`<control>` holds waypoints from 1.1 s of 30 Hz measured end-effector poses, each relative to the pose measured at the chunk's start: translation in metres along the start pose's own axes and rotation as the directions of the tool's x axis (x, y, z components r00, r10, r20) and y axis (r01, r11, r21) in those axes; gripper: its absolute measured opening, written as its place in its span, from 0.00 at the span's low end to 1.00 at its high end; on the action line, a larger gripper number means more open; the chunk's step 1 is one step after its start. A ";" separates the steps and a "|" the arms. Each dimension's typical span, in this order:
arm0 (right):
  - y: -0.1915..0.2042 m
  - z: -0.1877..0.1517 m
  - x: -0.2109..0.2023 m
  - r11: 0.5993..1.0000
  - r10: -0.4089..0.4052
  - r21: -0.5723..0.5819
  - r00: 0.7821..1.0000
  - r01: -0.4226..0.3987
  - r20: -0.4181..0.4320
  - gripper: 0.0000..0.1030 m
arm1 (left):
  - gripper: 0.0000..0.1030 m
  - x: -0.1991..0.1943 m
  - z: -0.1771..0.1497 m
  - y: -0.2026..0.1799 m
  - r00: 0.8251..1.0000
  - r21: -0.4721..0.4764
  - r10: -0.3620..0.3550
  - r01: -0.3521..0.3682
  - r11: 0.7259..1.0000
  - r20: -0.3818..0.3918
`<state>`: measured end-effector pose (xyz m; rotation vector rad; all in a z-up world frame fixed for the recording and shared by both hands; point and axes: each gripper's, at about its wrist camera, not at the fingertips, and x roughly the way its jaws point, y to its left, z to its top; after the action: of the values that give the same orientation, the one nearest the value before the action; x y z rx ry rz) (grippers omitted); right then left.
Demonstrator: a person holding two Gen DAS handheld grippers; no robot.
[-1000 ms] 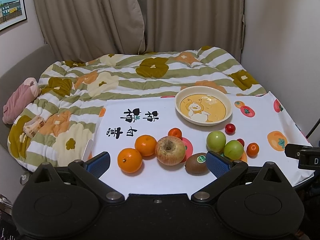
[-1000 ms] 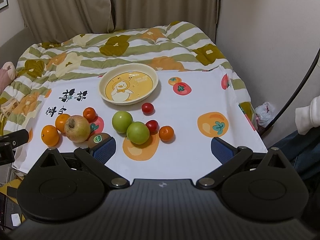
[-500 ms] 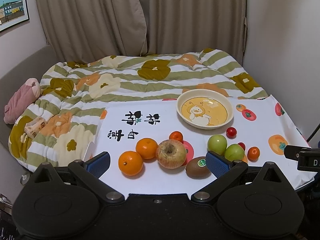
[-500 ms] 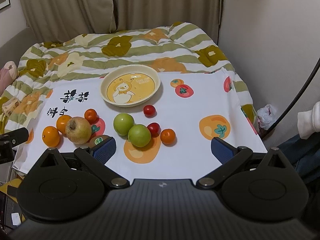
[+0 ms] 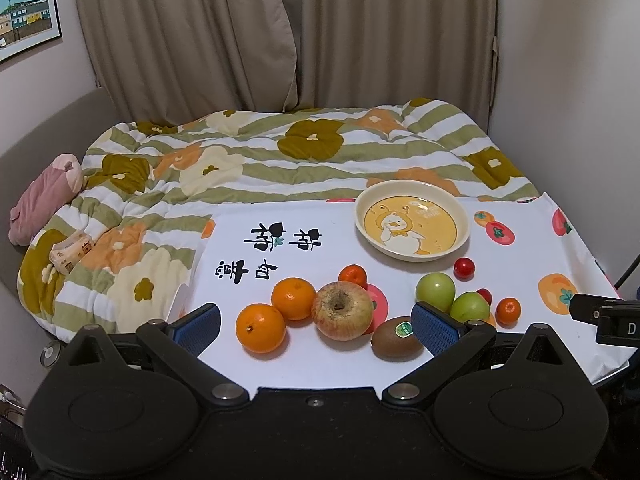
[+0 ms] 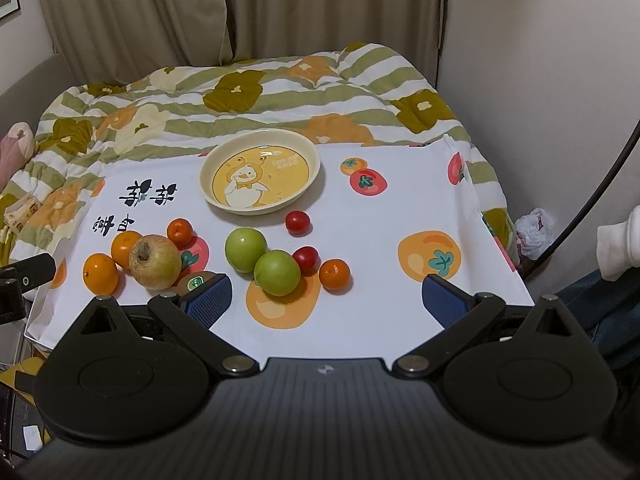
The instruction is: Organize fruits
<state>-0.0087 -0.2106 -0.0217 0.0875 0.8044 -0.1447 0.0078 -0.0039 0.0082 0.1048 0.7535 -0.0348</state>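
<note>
Here the fruits lie loose on a white printed cloth [image 6: 400, 320] that covers the near part of a bed. A cream plate [image 6: 311, 184] with a yellow middle and a duck drawing stands at the far side of the cloth and holds nothing.

On the left there are two oranges [image 5: 261, 328], touching each other, and the farther one touches a big apple [image 5: 342, 310]. The apple is yellowish with red streaks and dull skin; its brown stem hollow points up and a little toward the camera. A small tangerine [image 5: 353, 275] lies just behind it. A brown kiwi [image 5: 396, 340] with a green sticker lies in front of the apple, its long axis going left to right.

On the right two smooth green apples [image 6: 277, 272] touch each other. A red cherry tomato [image 6: 306, 259] sits just beside the nearer one, and a second small tangerine [image 6: 334, 274] beside that. Another cherry tomato [image 6: 297, 222] lies alone, near the plate.

The left gripper [image 5: 316, 322] hangs above the near edge, its blue pads spread wide, with nothing between them. The right gripper [image 6: 326, 300] is equally wide apart and holds nothing.
</note>
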 end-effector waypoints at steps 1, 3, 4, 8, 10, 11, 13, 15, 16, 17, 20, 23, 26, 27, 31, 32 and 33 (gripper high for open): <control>0.000 0.000 0.000 1.000 0.000 0.000 1.000 0.000 0.000 1.00 | 1.00 0.000 0.000 0.000 1.000 0.000 0.000 0.000 1.000 0.000; 0.000 0.000 0.000 1.000 0.000 0.000 1.000 0.000 0.000 1.00 | 1.00 0.000 0.000 0.000 1.000 -0.001 0.001 -0.001 1.000 0.001; 0.000 0.000 0.000 1.000 0.001 0.000 1.000 -0.001 0.000 1.00 | 1.00 0.000 0.000 0.000 1.000 0.000 0.002 -0.002 1.000 0.001; 0.000 0.001 0.001 1.000 0.001 0.001 1.000 -0.001 -0.001 1.00 | 1.00 0.001 0.003 -0.001 1.000 -0.005 0.006 -0.006 1.000 0.003; -0.001 0.001 0.001 1.000 0.002 0.002 1.000 -0.002 -0.002 1.00 | 1.00 0.001 0.003 -0.001 1.000 -0.004 0.006 -0.006 1.000 0.002; 0.000 0.001 0.002 1.000 0.002 0.002 1.000 -0.002 -0.003 1.00 | 1.00 0.001 0.003 -0.001 1.000 -0.003 0.006 -0.006 1.000 0.002; -0.001 0.001 0.001 1.000 0.003 0.002 1.000 -0.003 -0.003 1.00 | 1.00 0.001 0.003 -0.001 1.000 -0.003 0.005 -0.005 1.000 0.002; -0.001 0.001 0.002 1.000 0.004 0.001 1.000 -0.004 -0.003 1.00 | 1.00 0.001 0.003 0.000 1.000 -0.003 0.006 -0.006 1.000 0.003; 0.000 0.001 0.002 1.000 0.006 0.001 1.000 -0.006 -0.004 1.00 | 1.00 0.001 0.003 0.000 1.000 -0.004 0.005 -0.005 1.000 0.003; 0.000 0.001 0.003 1.000 0.007 0.001 1.000 -0.007 -0.005 1.00 | 1.00 0.001 0.004 0.000 1.000 -0.004 0.007 -0.007 1.000 0.002; 0.000 0.002 0.004 1.000 0.007 0.002 1.000 -0.007 -0.005 1.00 | 1.00 0.003 0.005 0.000 1.000 -0.008 0.012 -0.012 1.000 0.001; -0.002 0.002 0.003 1.000 0.006 0.003 1.000 -0.006 -0.004 1.00 | 1.00 0.003 0.005 0.000 1.000 -0.008 0.017 -0.017 1.000 0.001; -0.001 0.003 0.004 1.000 0.009 0.003 1.000 -0.009 -0.002 1.00 | 1.00 0.003 0.005 0.001 1.000 -0.014 0.013 -0.013 1.000 0.004; -0.001 0.003 0.005 1.000 0.011 0.003 1.000 -0.011 -0.001 1.00 | 1.00 0.003 0.004 0.001 1.000 -0.020 0.010 -0.010 1.000 0.007; -0.005 0.005 0.007 0.999 0.035 0.006 0.999 -0.035 -0.005 1.00 | 1.00 0.000 0.003 -0.001 0.999 -0.019 0.028 -0.028 0.999 0.028; -0.006 0.007 0.008 0.999 0.040 0.004 0.999 -0.040 -0.005 1.00 | 1.00 -0.001 0.003 -0.002 0.999 -0.014 0.040 -0.039 0.999 0.031; -0.008 0.008 0.010 0.999 0.049 0.002 0.999 -0.049 -0.007 1.00 | 1.00 -0.001 0.003 -0.003 0.998 -0.009 0.051 -0.051 0.999 0.032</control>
<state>0.0021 -0.2203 -0.0236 0.1096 0.8089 -0.0987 0.0091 -0.0072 0.0108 0.1157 0.7187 0.0147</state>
